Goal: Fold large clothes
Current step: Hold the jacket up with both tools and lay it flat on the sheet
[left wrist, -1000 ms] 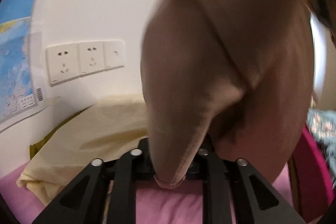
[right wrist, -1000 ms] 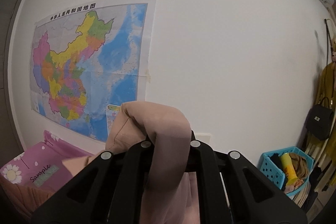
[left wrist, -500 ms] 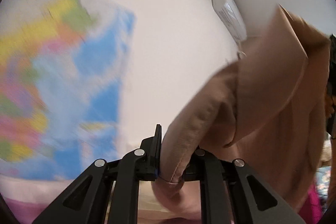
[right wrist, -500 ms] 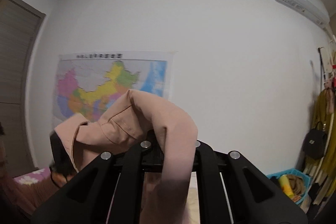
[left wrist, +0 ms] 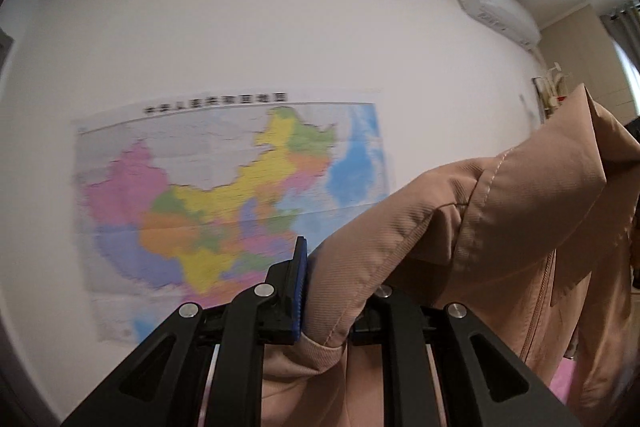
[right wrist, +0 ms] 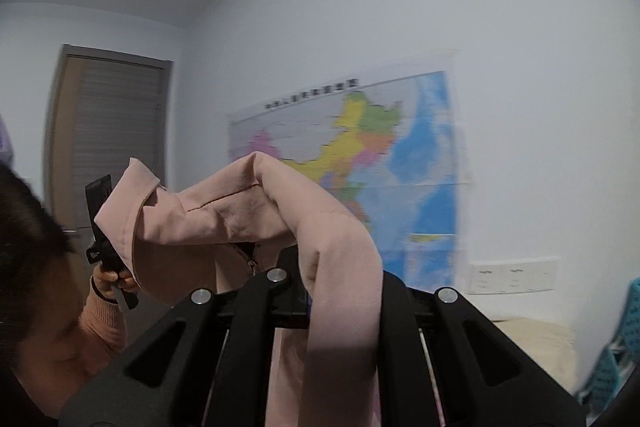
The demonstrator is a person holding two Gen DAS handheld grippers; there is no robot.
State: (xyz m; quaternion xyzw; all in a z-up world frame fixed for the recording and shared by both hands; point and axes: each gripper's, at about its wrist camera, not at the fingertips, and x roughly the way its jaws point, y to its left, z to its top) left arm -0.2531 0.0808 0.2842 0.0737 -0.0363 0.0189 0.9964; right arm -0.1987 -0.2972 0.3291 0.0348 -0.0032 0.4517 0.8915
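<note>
A tan-pink jacket (left wrist: 500, 227) is held up high in the air between both grippers. My left gripper (left wrist: 332, 291) is shut on one shoulder of the jacket, the cloth draping over its right finger. My right gripper (right wrist: 332, 275) is shut on the other shoulder of the jacket (right wrist: 248, 211), which hangs down across its fingers. The left gripper (right wrist: 104, 227) also shows in the right wrist view, in the person's hand at the left, by the collar. A zipper runs down the jacket's front (left wrist: 540, 303).
A coloured wall map (left wrist: 224, 203) hangs on the white wall ahead. An air conditioner (left wrist: 492, 7) is at the upper right. A brown door (right wrist: 112, 139) stands left, wall sockets (right wrist: 512, 275) and a teal basket (right wrist: 616, 359) right. The person's head (right wrist: 28, 251) is at the left edge.
Both grippers have lifted the jacket and tilted upward, from the pink bed and yellow cloth to the wall and ceiling. The right view has swung leftward, bringing the door and person into sight.
</note>
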